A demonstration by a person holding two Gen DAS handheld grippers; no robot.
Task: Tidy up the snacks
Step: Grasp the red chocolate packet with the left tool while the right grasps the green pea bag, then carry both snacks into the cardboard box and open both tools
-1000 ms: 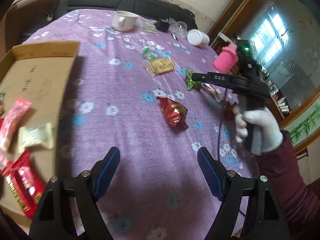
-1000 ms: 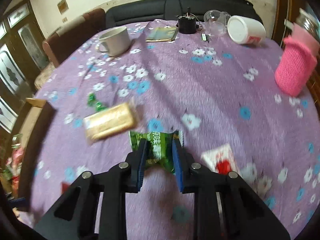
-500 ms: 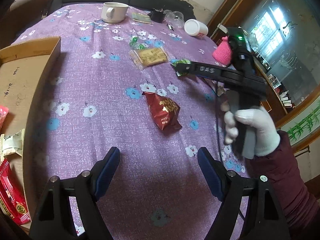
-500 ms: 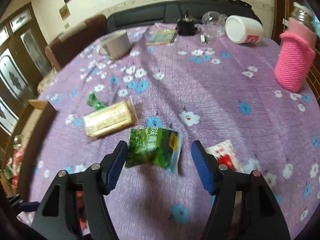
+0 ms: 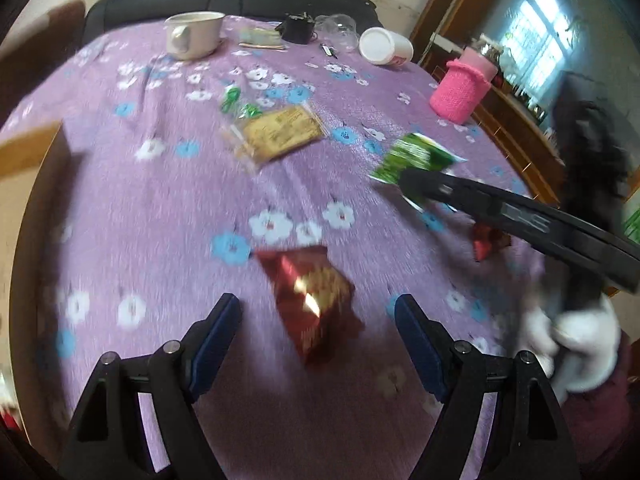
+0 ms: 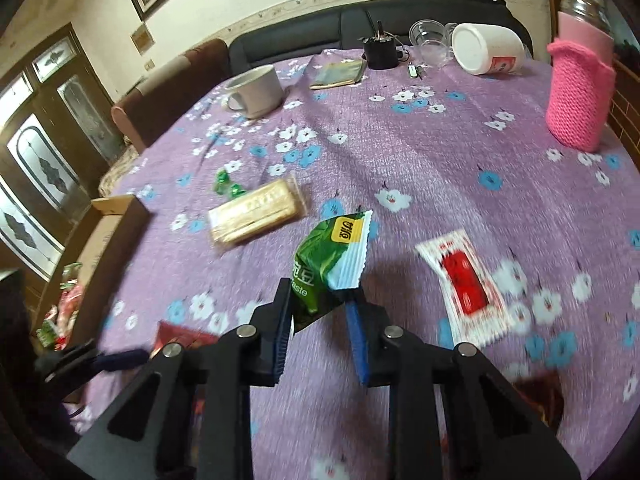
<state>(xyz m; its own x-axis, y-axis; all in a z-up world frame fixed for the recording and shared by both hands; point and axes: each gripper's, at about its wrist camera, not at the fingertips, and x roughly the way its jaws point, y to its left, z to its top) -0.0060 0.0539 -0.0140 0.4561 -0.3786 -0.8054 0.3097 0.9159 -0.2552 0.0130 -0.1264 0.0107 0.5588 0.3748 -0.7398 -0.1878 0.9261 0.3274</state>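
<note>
My right gripper [image 6: 320, 320] is shut on a green snack packet [image 6: 330, 256] and holds it tilted above the purple flowered cloth; packet and gripper also show in the left wrist view [image 5: 416, 158]. My left gripper [image 5: 318, 328] is open, its fingers either side of a red foil packet [image 5: 312, 300] lying on the cloth. A yellow cracker pack [image 5: 280, 132] [image 6: 256, 212] and small green candies [image 5: 236, 102] [image 6: 228, 186] lie further back. A white-and-red sachet [image 6: 464, 276] lies right of the right gripper.
A cardboard box [image 6: 108, 232] holding snacks stands at the table's left edge. A white mug [image 6: 256, 90], a tipped white tub [image 6: 488, 54], a pink knitted jar cover [image 6: 580, 100], a glass jar and a black item stand at the back. A sofa lies beyond.
My right gripper closed on the green packet and lifted it off the cloth. My left gripper moved forward so the red foil packet sits between its fingers.
</note>
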